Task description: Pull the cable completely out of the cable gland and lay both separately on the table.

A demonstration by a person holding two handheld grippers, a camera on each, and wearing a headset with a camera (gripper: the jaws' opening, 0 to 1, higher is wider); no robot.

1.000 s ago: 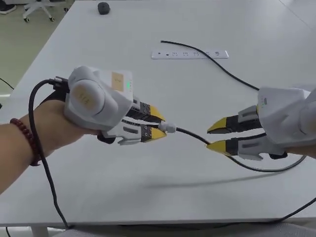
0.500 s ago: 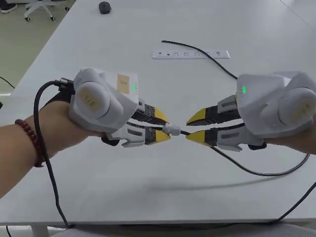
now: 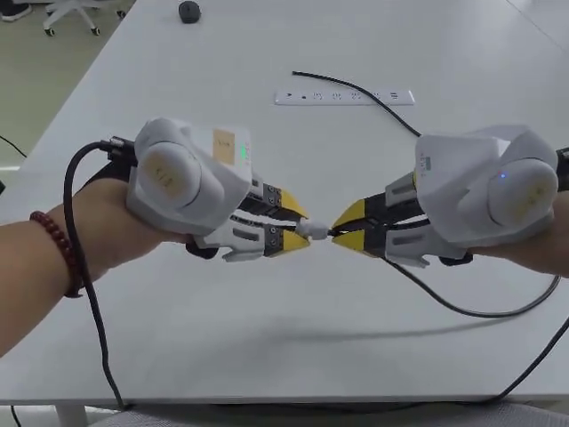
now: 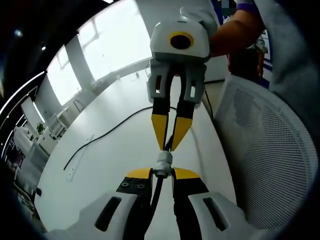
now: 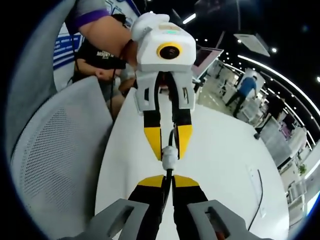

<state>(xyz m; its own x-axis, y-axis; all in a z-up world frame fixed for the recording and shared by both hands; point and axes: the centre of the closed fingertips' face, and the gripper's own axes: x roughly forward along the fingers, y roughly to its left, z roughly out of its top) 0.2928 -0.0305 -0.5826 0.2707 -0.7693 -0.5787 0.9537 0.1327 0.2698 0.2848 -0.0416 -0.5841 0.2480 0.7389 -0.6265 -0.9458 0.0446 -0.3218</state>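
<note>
Now the two grippers are nose to nose just above the white table (image 3: 267, 347). On one side, the left gripper (image 3: 300, 231) has its yellow-tipped jaws clamped on the small white cable gland (image 3: 314, 230), holding it clear of the surface. Directly opposite, the right gripper (image 3: 343, 232) has its jaws pinched together on the black cable (image 3: 444, 304), right where it leaves the cable gland. The tips sit just beside the white body. The cable sags away beneath the right gripper and curves across the table to the right.

From the left gripper view, the cable gland (image 4: 162, 164) sits between the two yellow tips, with black cable running back between the jaws. The right gripper (image 4: 169, 146) comes in from above, its tips converging on the cable. The right gripper view mirrors that: the cable (image 5: 170, 186) lies between its own jaws, and the cable gland (image 5: 169, 153) is in the bite of the left gripper (image 5: 169, 157). Farther back on the table lie a white power strip (image 3: 342, 96) and a small dark object (image 3: 188, 12).
</note>
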